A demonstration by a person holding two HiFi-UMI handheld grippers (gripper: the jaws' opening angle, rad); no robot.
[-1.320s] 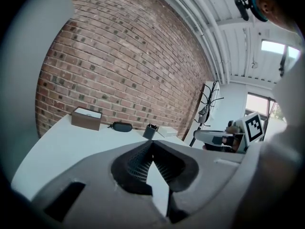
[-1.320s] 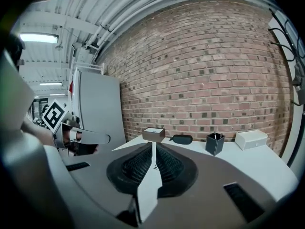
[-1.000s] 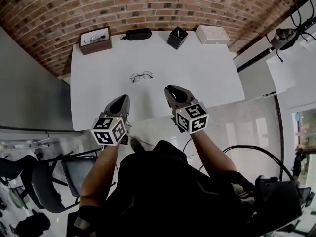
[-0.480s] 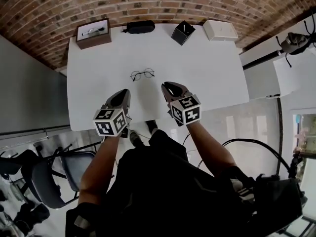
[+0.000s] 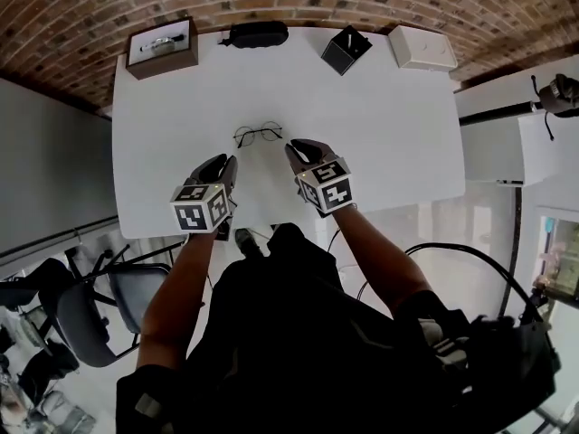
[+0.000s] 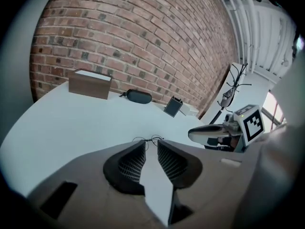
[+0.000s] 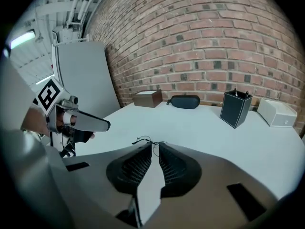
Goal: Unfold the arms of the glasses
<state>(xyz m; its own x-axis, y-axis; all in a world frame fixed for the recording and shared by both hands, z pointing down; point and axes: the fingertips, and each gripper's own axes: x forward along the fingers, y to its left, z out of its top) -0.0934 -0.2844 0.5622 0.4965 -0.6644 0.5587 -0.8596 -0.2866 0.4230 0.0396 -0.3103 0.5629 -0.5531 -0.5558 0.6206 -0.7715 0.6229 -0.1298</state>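
We take the white table [image 5: 380,125] as our reference.

1. At its far left corner stands a brown wooden box [image 5: 163,46], open at the top with a small item inside that we cannot identify.
2. Over its near edge, left of centre, the left gripper [image 5: 222,163] points at the far side. Its jaws are opening, a narrow gap stands between the pads, and only bare table top shows in it [image 6: 151,144].
3. At the far edge, left of centre, lies a black glasses case [image 5: 256,34].
4. The glasses [image 5: 258,134], thin wire with round lenses, lie flat on the table's middle, a little left of centre, just beyond both grippers' tips and touching neither [image 6: 150,140]. We cannot make out how the arms lie.
5. Over the near edge at centre, the right gripper [image 5: 298,147] has its jaws closed together on nothing [image 7: 155,147].
6. At the far edge, right of centre, stands a black pen holder [image 5: 345,50].
7. At the far right corner sits a white box [image 5: 422,47].
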